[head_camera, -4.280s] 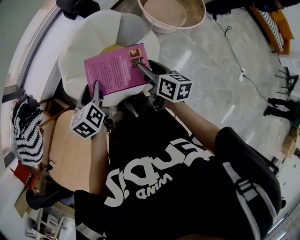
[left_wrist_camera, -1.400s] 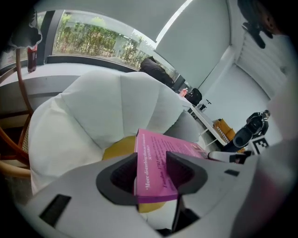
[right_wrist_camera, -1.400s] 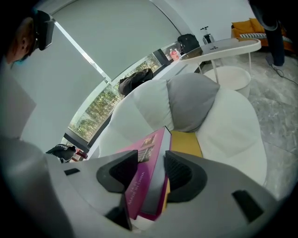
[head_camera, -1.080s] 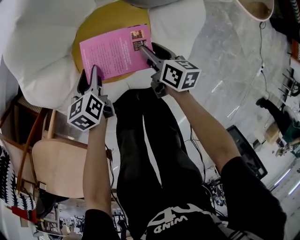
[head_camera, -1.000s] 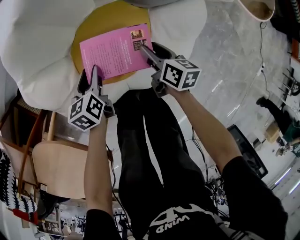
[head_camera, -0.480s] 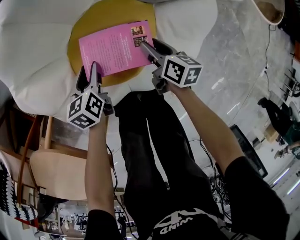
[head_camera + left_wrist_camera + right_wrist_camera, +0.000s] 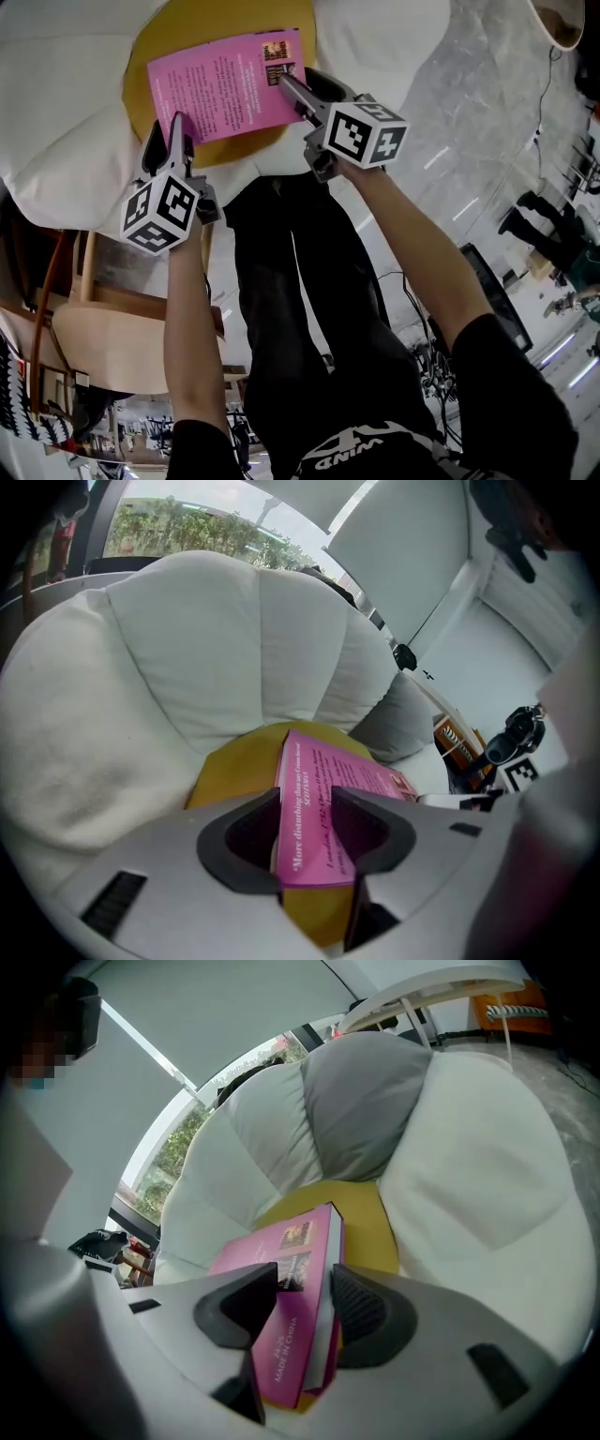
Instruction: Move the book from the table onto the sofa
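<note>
The book [image 7: 225,84] is a closed, thin paperback with a bright pink cover. The upturned face carries lines of dark print and two small pictures stacked near one corner. It sits roughly flat, slightly askew, over the yellow centre cushion [image 7: 187,28] of the sofa [image 7: 66,112], a soft white seat with puffy, petal-like lobes; whether the book rests on the cushion cannot be told.

A lounge-like room: petal-shaped white sofa [image 7: 56,122], marble floor [image 7: 469,84], wooden chair [image 7: 103,337].
</note>
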A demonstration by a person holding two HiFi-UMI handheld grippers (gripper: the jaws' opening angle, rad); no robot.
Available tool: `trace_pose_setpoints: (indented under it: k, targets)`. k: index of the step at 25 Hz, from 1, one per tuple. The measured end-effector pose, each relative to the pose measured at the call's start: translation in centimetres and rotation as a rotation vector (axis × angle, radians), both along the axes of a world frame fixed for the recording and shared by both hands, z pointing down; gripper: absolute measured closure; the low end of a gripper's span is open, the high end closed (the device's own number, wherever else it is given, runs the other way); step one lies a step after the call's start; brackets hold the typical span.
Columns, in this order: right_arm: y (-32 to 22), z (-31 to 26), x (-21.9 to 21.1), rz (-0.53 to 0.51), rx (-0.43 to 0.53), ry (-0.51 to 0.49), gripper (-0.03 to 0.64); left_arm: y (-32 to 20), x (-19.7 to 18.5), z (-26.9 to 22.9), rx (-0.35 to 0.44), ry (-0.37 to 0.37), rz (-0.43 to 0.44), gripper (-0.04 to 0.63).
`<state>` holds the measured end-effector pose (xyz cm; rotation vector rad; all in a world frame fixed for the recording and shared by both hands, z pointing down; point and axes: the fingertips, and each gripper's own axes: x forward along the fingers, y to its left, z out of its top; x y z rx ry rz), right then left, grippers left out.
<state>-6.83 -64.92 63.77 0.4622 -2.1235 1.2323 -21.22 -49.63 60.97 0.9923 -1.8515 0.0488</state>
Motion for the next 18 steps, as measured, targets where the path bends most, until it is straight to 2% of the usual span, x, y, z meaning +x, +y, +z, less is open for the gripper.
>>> trace_pose_setpoints:
  k: [18]
  targets:
    - [0.43,0.95,0.63,-0.001,-0.01,0.049,0.456,-0.42,-0.61,1.11,-0.049,-0.002,0.053,0.419]
